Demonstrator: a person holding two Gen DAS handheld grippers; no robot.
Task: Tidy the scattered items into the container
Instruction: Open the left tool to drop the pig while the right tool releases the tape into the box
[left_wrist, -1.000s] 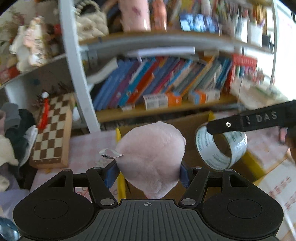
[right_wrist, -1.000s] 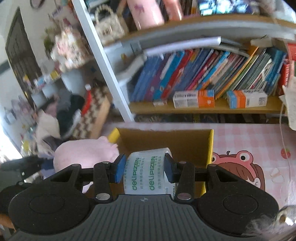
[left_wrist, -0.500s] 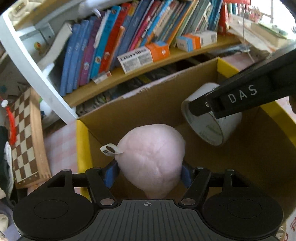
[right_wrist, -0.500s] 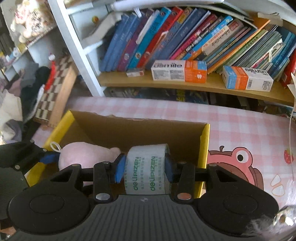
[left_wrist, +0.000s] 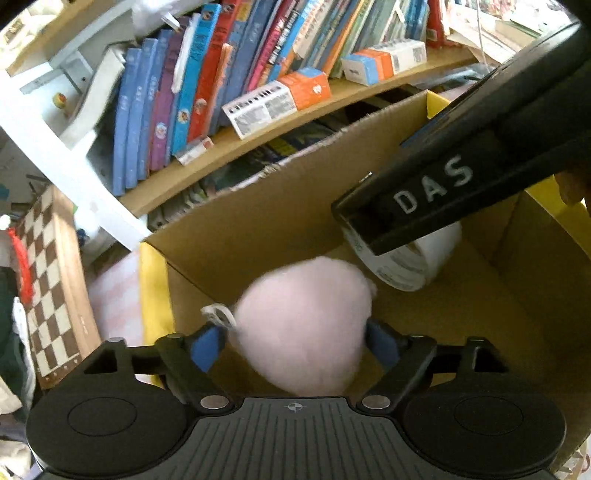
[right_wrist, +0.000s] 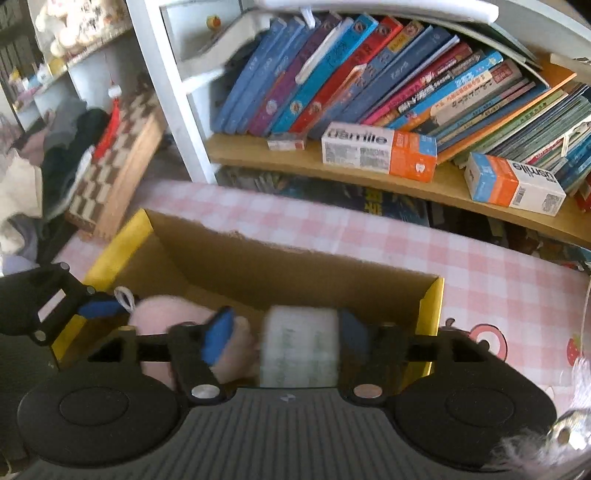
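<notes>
Left claw (left_wrist: 295, 341): its blue pads (left_wrist: 207, 347) sit at either flank of a pink plush toy (left_wrist: 303, 325), touching it or just beside it; blur makes it impossible to tell whether the grip is clenched or released. The toy is inside the cardboard box (left_wrist: 258, 221), near its left wall, with a white loop tag (left_wrist: 218, 315) at its left side.

Right claw (right_wrist: 286, 334): released, jaws spread. The left pad (right_wrist: 218, 334) stands clear of a roll of tape (right_wrist: 299, 347); the right pad is just beside the roll. The roll is blurred and sits inside the box, to the right of the plush toy.

In the left wrist view, the right claw's black finger, lettered "DAS" (left_wrist: 432, 192), crosses above the roll.

The box, with yellow flaps (right_wrist: 430, 325), rests on a pink checked tablecloth (right_wrist: 369, 236). Beyond it, a shelf (right_wrist: 406, 184) holds leaning books (right_wrist: 369, 85) and two orange-and-white cartons (right_wrist: 376, 151). A chessboard (right_wrist: 118, 162) leans at far left.
</notes>
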